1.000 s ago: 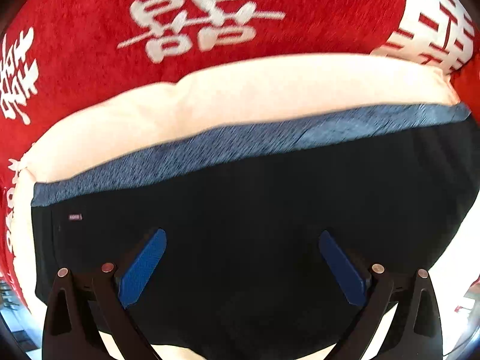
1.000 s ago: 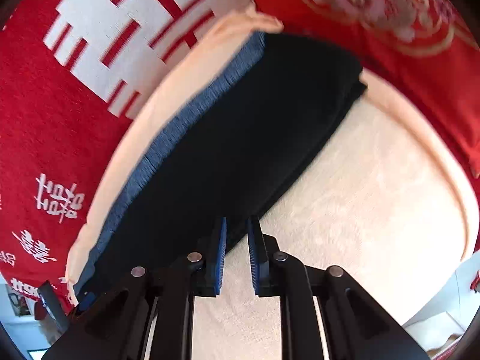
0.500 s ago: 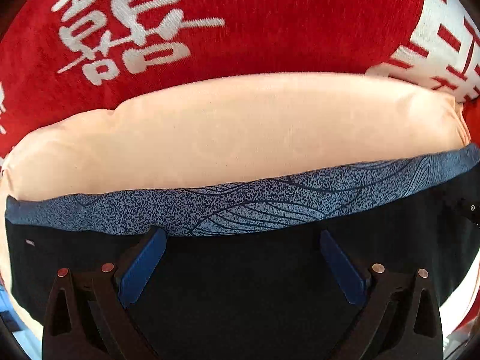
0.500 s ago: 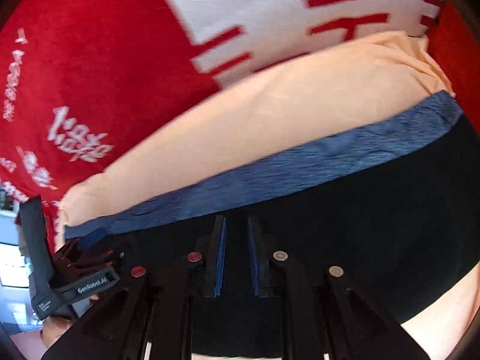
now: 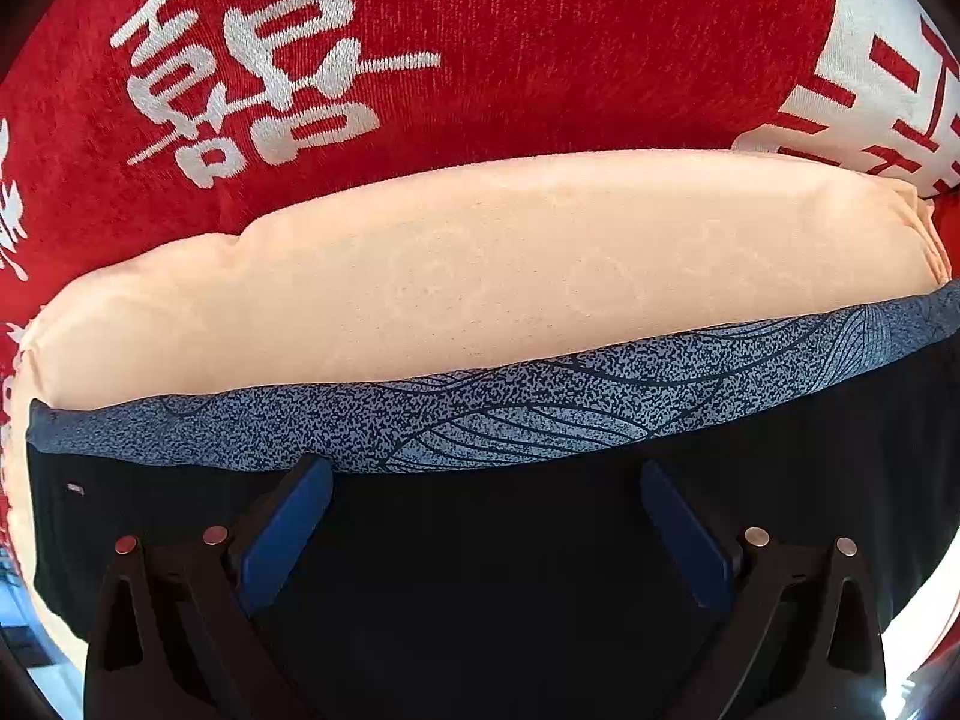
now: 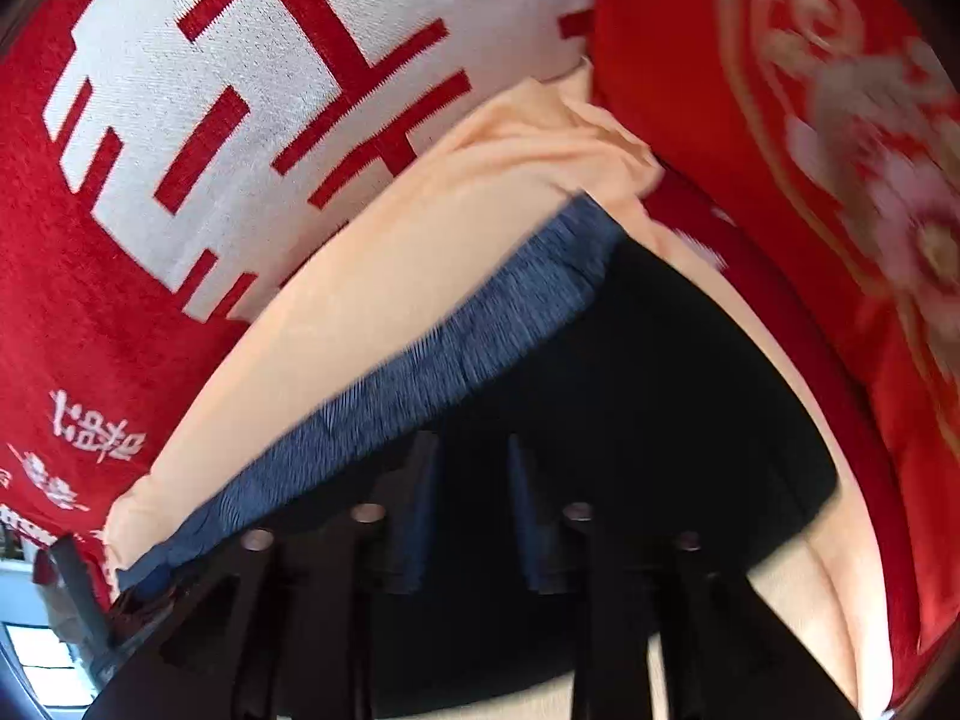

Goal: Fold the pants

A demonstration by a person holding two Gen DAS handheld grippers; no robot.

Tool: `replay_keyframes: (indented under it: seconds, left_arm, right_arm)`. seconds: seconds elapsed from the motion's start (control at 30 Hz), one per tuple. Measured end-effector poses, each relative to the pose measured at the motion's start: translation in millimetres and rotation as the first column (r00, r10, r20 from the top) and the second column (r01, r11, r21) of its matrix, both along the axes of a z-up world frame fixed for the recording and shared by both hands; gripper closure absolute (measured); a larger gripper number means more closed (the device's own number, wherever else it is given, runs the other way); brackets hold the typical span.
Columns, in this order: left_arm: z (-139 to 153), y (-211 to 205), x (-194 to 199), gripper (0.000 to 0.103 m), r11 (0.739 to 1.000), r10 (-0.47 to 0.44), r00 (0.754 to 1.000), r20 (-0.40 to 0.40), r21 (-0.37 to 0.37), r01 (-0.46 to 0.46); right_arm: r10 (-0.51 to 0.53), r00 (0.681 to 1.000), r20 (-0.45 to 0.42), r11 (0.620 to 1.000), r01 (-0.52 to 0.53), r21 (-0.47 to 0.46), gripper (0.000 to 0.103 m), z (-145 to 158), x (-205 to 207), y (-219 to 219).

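Lying folded on a peach cushion [image 5: 480,276], black pants [image 5: 480,570] fill the lower half of both views.
- Pants: dark body, flat; speckled blue waistband [image 5: 510,414] runs along the far edge, against the cushion's raised rim. Small tag near the left edge in the left wrist view.
- Cushion: peach, padded, under the pants on all visible sides; pale surface shows past the pants' right end in the right wrist view.
- Red cloth [image 5: 540,60]: beyond the cushion, with white characters; a second red cloth with gold and pink floral pattern [image 6: 840,120] lies at the right in the right wrist view.
- Left claw [image 5: 486,474]: jaws wide apart, over the black fabric just short of the waistband, nothing between the blue pads.
- Right claw [image 6: 471,462]: blurred; jaws have just been opening, now a narrow gap, poised over the pants near the waistband; nothing seen gripped between them.
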State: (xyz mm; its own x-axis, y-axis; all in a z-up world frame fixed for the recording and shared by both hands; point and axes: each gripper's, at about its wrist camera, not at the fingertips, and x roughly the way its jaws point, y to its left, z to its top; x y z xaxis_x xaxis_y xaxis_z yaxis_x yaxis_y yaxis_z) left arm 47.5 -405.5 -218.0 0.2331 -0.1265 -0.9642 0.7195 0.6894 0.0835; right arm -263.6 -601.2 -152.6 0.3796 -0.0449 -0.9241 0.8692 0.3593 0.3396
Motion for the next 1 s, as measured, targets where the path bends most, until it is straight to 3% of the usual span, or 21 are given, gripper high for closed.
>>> replay_keyframes:
  seconds: [0.23, 0.53, 0.9, 1.0]
  left_arm:
    - [7.7, -11.8, -6.1, 0.0, 0.999, 0.01, 1.0, 0.026, 0.032, -0.01]
    - [19.3, -25.1, -24.6, 0.0, 0.997, -0.013, 0.996, 0.088, 0.079, 0.006]
    - [41.3, -45.7, -69.6, 0.0, 0.987, -0.077, 0.991, 0.106, 0.149, 0.061]
    - [51.5, -53.0, -88.6, 0.0, 0.989, -0.084, 0.994, 0.074, 0.125, 0.074]
  right_arm:
    - [-0.011, 0.999, 0.039, 0.995, 0.008, 0.096, 0.06, 7.3, -38.9, 41.8]
    - [-0.077, 0.994, 0.074, 0.977, 0.061, 0.204, 0.06, -15.7, -58.0, 62.9]
    - [-0.133, 0.984, 0.122, 0.967, 0.102, 0.235, 0.06, -22.5, -83.3, 56.7]
    - [-0.15, 0.98, 0.127, 0.971, 0.122, 0.206, 0.06, -18.3, -87.6, 51.5]
